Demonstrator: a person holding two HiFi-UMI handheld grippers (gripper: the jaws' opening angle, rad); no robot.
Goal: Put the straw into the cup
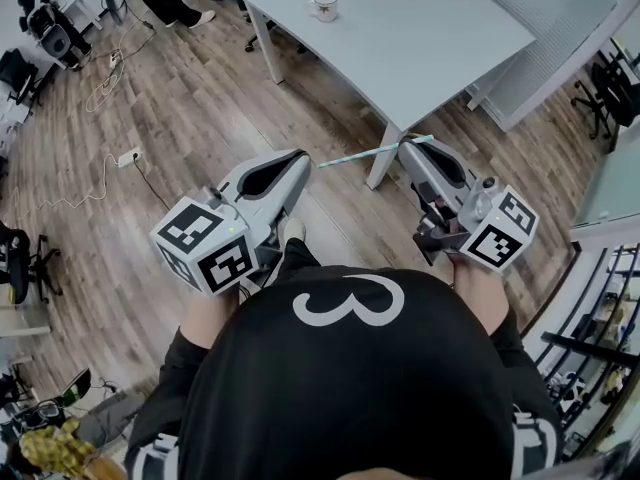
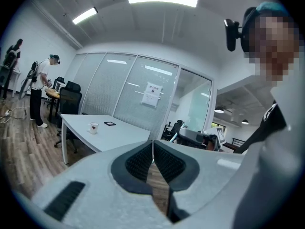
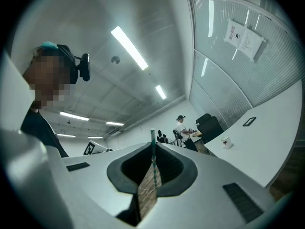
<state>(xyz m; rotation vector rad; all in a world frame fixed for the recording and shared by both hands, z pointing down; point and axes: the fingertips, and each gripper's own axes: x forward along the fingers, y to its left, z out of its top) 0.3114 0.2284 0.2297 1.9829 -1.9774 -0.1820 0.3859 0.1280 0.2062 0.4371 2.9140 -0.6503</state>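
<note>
Straw is in hand and nothing more: my right claw is clamped on it near one end, while my left claw is closed on nothing. The cup stands on the white table, well apart from both claws, so I judge the carrying over and the insertion are all left. The straw's long axis lies roughly level, crosswise to my right jaws, with the longer free end pointing toward my left claw, not at the cup.
</note>
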